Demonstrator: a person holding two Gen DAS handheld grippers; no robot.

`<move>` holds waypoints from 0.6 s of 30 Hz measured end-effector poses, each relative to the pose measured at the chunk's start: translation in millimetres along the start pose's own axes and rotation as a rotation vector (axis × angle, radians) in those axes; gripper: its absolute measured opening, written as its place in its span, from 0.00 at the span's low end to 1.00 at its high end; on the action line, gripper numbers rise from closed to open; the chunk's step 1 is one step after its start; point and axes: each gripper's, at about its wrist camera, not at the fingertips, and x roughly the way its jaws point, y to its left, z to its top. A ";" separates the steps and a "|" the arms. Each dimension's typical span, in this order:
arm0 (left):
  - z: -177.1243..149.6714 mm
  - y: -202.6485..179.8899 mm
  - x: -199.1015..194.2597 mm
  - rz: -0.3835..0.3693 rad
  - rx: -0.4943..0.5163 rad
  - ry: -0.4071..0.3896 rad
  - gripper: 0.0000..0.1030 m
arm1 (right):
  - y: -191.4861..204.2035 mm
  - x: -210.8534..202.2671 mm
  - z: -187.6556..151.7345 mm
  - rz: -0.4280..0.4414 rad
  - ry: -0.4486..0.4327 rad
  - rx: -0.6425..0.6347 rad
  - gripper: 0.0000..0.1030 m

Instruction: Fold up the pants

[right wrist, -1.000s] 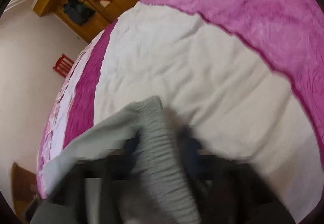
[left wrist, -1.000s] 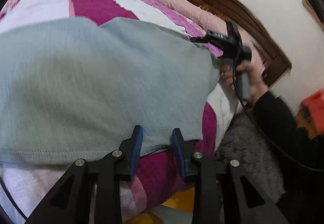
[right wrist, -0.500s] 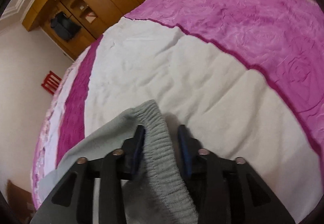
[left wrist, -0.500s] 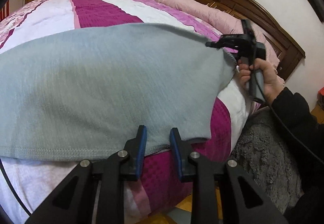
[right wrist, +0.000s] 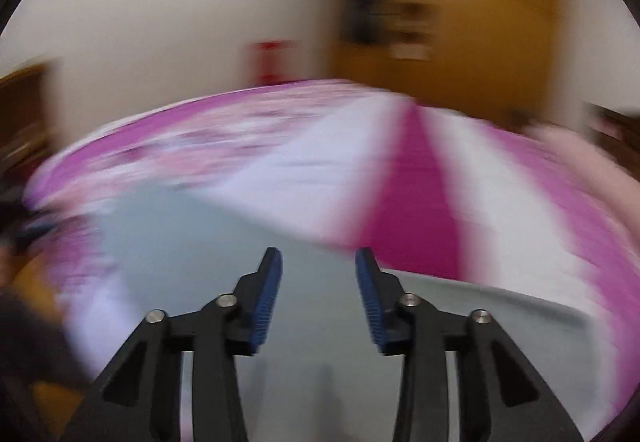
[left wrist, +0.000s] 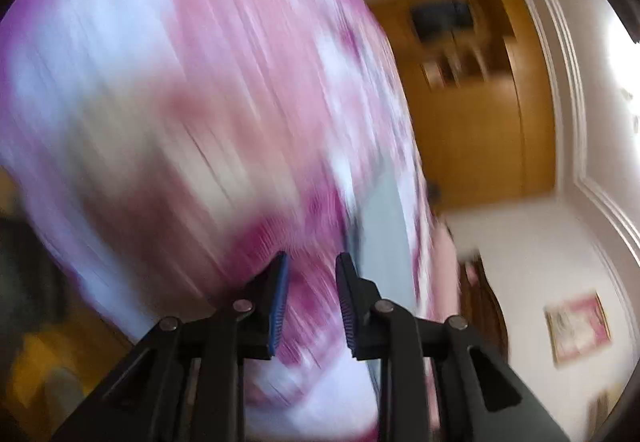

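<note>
Both tongs look empty right now: left tongs [left wrist: 310, 306] have a narrow gap with only blurred bedspread [left wrist: 168, 90] behind it, and right tongs [right wrist: 318, 292] are parted wider and closing, nothing between the pads. Pants [right wrist: 192, 242] are the grey-blue cloth lying flat on the bed, right under and ahead of the right tongs; in the left wrist view they're just a sliver beside the right-hand pad. Everything's smeared, so both are swinging fast. Risk I'd guess: grabbing while moving like that could snag the bedspread along with the pants, or rumple the fold.
</note>
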 end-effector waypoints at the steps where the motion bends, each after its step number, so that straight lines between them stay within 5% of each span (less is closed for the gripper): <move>1: 7.6 -1.0 -6.6 0.027 0.020 -0.038 0.24 | 33.8 14.6 6.1 0.067 0.012 -0.061 0.37; 4: 34.4 -15.4 -22.1 0.060 0.125 -0.137 0.35 | 134.7 61.5 11.0 0.087 0.022 -0.297 0.41; 6: 49.5 -33.9 -12.1 0.029 0.236 -0.127 0.37 | 176.6 87.8 4.0 0.114 0.052 -0.383 0.46; 9: 66.4 -58.5 29.7 -0.146 0.334 0.107 0.37 | 211.2 105.9 -14.7 0.018 0.010 -0.543 0.39; 10: 67.5 -62.7 41.0 -0.182 0.350 0.163 0.37 | 215.5 106.9 -15.6 -0.007 -0.010 -0.555 0.11; 11: 67.5 -66.9 54.8 -0.163 0.387 0.203 0.37 | 213.5 109.6 -13.0 -0.004 -0.002 -0.528 0.06; 16: 75.7 -64.5 96.4 -0.112 0.330 0.339 0.42 | 201.1 86.9 1.0 -0.005 -0.075 -0.452 0.05; 18: 84.0 -69.3 108.9 -0.182 0.241 0.376 0.65 | 197.9 79.8 0.3 -0.011 -0.076 -0.470 0.05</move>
